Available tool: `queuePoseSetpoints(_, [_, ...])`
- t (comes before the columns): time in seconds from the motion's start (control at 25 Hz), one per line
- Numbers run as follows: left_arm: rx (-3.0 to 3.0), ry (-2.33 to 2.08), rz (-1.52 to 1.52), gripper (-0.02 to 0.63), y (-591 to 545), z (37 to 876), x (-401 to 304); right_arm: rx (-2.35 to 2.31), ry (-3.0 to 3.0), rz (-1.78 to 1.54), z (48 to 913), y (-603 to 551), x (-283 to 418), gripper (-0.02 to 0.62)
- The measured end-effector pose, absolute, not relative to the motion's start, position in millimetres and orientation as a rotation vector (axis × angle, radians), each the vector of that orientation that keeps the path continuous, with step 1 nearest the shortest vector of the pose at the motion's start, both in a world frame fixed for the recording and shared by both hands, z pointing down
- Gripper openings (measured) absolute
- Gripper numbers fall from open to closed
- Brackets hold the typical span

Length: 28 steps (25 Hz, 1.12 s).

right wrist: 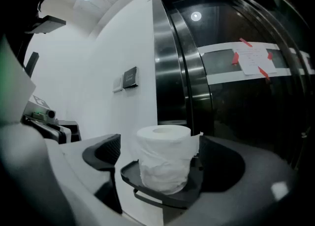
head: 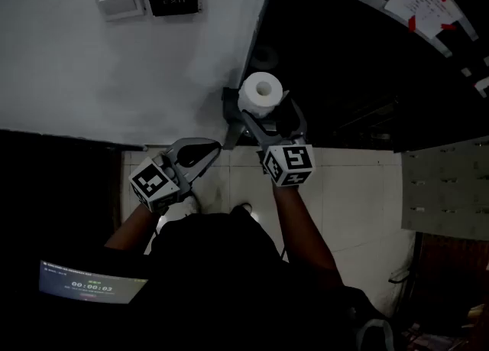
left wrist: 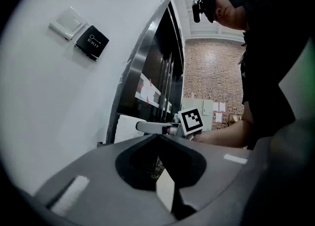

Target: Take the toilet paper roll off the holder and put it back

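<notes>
roll [right wrist: 165, 158] upright on holder [right wrist: 147, 191], by the wall [head: 92, 74]
right gripper [head: 269, 116] jaws wide apart either side of the roll, not pressing it; left gripper [left wrist: 157, 137] near left, jaws together, empty.

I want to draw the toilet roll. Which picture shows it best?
Right gripper view: the toilet paper roll stands close, upright on its holder. Head view shows it small, from above; left gripper view doesn't clearly show it.
</notes>
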<state>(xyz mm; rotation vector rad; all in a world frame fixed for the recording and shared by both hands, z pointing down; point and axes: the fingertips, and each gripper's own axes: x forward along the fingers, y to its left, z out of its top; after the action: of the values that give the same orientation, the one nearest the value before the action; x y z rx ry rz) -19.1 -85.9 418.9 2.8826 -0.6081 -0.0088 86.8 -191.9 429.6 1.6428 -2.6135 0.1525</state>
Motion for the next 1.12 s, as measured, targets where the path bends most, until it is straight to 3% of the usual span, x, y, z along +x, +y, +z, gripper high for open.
queuePoseSetpoints(0.6, [2.871,-0.648,-0.013,0.003,-90,420,-29,1.683,-2.468,0.121,447,-231,81,0.502])
queuePoseSetpoints(0.84, [2.874,-0.650,-0.021,0.003,-92,421,-29,1.694,-2.469,0.134,447,-233,82,0.453])
queuePoseSetpoints(1.12, [2.878,-0.648,-0.015,0.003,-92,420,-26,1.661,-2.489,0.143,447,-232,82,0.445])
